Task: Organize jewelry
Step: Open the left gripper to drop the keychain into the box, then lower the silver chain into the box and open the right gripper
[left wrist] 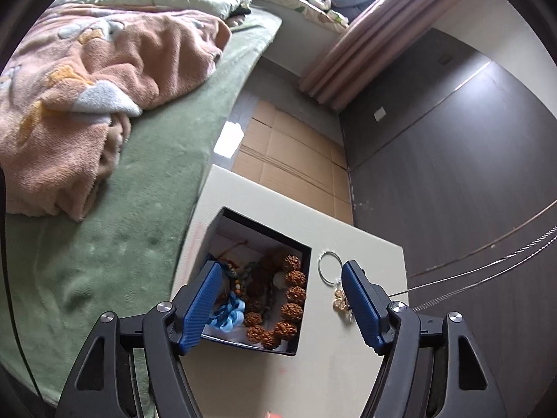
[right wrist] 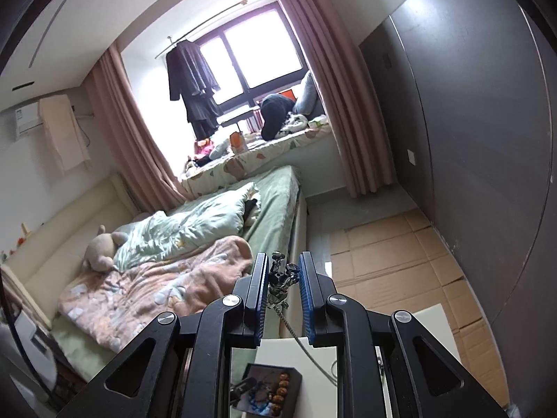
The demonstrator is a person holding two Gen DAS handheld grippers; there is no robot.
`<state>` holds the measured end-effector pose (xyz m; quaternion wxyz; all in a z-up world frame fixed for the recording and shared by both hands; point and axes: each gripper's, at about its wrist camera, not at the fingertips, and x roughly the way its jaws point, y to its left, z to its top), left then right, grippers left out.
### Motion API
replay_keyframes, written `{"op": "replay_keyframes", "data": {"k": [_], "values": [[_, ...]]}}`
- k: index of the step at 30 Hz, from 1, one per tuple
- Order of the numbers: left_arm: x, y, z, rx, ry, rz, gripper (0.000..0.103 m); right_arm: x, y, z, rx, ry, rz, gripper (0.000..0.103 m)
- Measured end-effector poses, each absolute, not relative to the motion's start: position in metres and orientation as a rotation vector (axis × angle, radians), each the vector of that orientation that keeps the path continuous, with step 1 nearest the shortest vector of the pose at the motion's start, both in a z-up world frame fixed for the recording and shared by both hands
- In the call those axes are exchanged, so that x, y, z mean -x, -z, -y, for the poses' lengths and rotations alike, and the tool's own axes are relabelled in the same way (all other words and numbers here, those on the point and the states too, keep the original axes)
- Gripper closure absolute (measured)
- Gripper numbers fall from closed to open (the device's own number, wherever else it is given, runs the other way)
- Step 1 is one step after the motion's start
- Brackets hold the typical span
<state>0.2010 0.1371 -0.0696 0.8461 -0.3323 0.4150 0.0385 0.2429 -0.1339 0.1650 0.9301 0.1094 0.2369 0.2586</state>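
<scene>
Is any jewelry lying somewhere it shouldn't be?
Yes. A silver ring with a gold charm lies on the table beside the box, not inside. The right gripper holds a metal pendant on a chain.

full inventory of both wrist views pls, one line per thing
box: 1, black walls, white inside, on the table, open
seed-bead bracelet: 1, brown, inside the box
blue fabric piece: 1, light blue, inside the box
ring with charm: 1, silver ring, amber charm, on the table right of the box
metal chain: 1, silver, strung in the air at right of the left view
metal pendant: 1, silver, between the right tongs
table: 1, cream
bed: 1, green sheet, left of the table
blanket: 1, peach, on the bed
cardboard: flattened sheets, tan, on the floor
left tongs: 1, blue pads, open above the box
right tongs: 1, blue pads, shut on the pendant
</scene>
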Motion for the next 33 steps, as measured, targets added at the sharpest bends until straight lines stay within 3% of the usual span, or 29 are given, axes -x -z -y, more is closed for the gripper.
{"op": "replay_keyframes", "data": {"k": [18, 31, 32, 33], "values": [[-0.174, 0.067, -0.174, 0.808, -0.184, -0.782, 0.031, -0.218, -0.209, 0.034, -0.075, -0.679, -0.424, 0.084], [-0.169, 0.076, -0.191, 0.853, -0.239, -0.785, 0.031, -0.263, -0.085, 0.012, -0.118, -0.772, -0.7, 0.083], [-0.17, 0.076, -0.19, 0.849, -0.237, -0.788, 0.031, -0.267, -0.073, 0.012, -0.133, -0.797, -0.736, 0.082], [-0.17, 0.076, -0.189, 0.844, -0.234, -0.791, 0.031, -0.272, -0.061, 0.013, -0.145, -0.805, -0.775, 0.073]]}}
